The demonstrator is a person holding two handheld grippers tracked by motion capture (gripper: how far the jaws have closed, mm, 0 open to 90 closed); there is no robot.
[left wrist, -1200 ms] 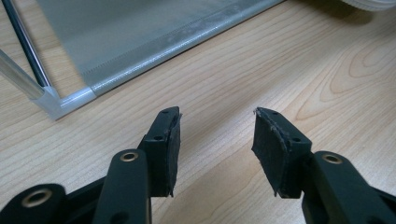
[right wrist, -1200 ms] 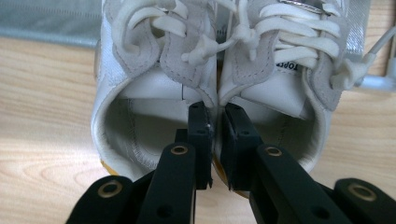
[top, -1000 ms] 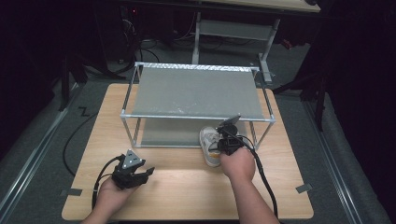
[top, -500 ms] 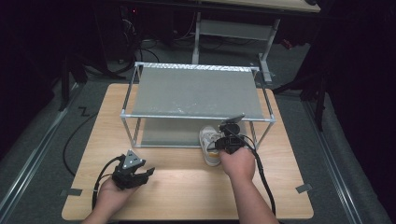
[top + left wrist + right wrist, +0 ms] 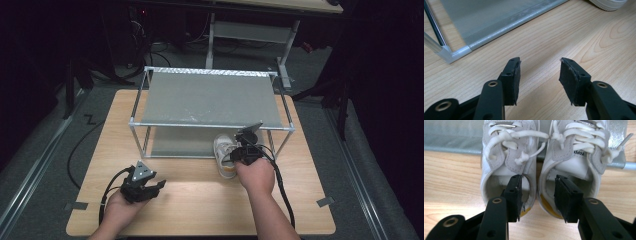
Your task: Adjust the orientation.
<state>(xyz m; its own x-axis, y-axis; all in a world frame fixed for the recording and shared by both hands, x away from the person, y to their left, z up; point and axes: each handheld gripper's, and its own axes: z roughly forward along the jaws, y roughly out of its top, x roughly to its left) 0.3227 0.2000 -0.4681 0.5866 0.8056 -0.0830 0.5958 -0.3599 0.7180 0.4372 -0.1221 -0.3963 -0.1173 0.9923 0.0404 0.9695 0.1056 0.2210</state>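
Shoes (image 5: 539, 167) sit side by side at the front edge of the rack (image 5: 210, 100), toes tucked under its upper shelf, heels out on the table (image 5: 200, 210) toward me. They are white with white laces and pale grey suede panels, and they touch along their inner sides.

My right gripper (image 5: 537, 195) is at the heels, one jaw dipped into the opening of each shoe, so the two inner collars stand in the gap between them. Its jaws have just been opening; in the right gripper view the pads now stand off the collars, about half spread, gripping nothing. In the high view my right hand (image 5: 256, 175) sits just behind the pair, cable trailing back down the table.

My left gripper (image 5: 539, 75) rests low over bare wood near the front left of the table, well apart from the shoes. Its jaws are wide, with nothing but tabletop between them. The left gripper view looks past them to the rack's lower shelf and a corner of its frame, with the sole of one shoe just at the top edge. My left hand (image 5: 122, 207) holds it from below.
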